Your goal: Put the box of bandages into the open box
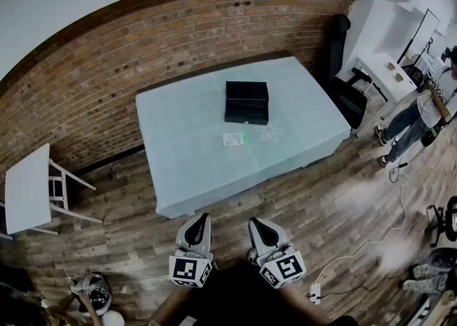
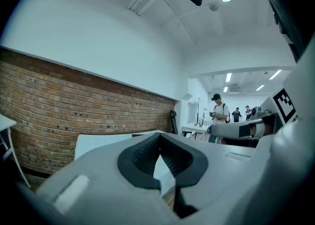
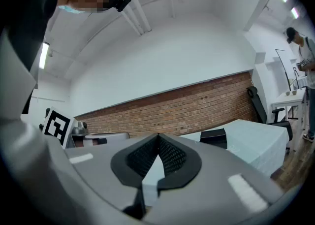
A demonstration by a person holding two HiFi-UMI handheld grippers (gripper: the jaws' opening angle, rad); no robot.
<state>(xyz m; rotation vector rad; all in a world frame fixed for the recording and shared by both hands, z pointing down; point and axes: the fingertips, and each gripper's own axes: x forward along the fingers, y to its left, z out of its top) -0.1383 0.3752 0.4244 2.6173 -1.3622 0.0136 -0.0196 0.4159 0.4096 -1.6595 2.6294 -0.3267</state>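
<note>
- Nothing of the task is done yet: the box of bandages [image 1: 233, 139] lies flat on the table [image 1: 178, 175], outside the open box [image 1: 246, 102].
- The left gripper [image 1: 199, 220] has its jaws pressed together on nothing, and is held level, well short of the table's near edge.
- The right gripper [image 1: 258, 225] is likewise closed and empty, just beside the left one.
- The bandages lie well ahead of both grippers. The open box is just beyond them, near but apart.
- Judged from this, the whole job is left: reach in, spread one gripper, pinch the bandages, carry them forward and release them inside.
</note>
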